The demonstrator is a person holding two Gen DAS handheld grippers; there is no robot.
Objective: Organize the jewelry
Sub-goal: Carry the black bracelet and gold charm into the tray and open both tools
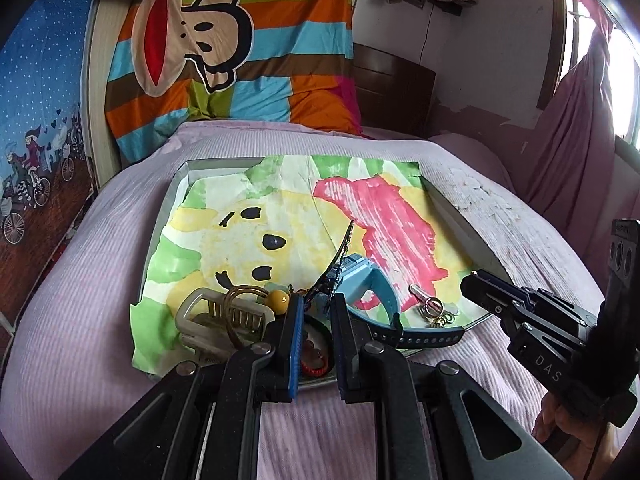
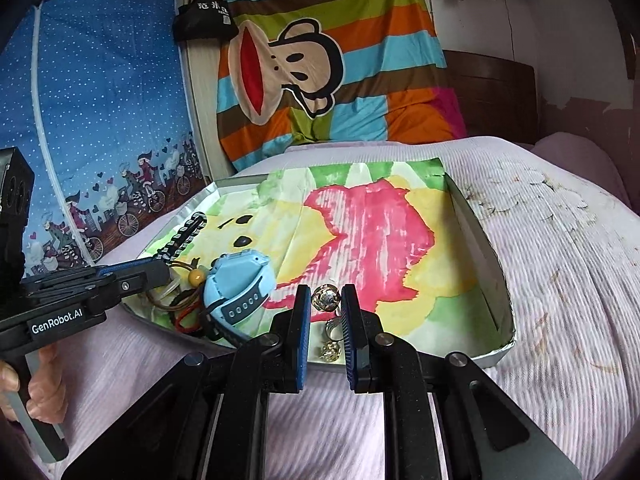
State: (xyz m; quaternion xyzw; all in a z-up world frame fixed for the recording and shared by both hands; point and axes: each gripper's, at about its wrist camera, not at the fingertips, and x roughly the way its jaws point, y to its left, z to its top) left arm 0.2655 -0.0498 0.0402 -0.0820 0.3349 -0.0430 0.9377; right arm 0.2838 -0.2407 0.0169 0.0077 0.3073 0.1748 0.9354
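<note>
A shallow tray (image 1: 160,224) (image 2: 492,248) lined with a painted paper lies on the bed. At its near edge lie a light-blue watch (image 1: 362,276) (image 2: 236,280), a beige hair claw (image 1: 220,316), a yellow-bead hair tie (image 1: 279,300) (image 2: 196,277), a red-and-green bangle (image 1: 318,360) and gold rings (image 1: 434,312) (image 2: 326,298). My left gripper (image 1: 316,300) is shut on a long black-and-white checked hair clip (image 1: 342,252) (image 2: 184,234), lifted over the pile. My right gripper (image 2: 326,294) (image 1: 476,284) is open, its fingers either side of the rings.
The tray rests on a pink ribbed bedspread (image 1: 100,280) (image 2: 560,280). A striped monkey-print quilt (image 1: 240,60) stands against the headboard. A blue patterned wall hanging (image 2: 100,120) is at the left, a pink curtain (image 1: 576,140) at the right.
</note>
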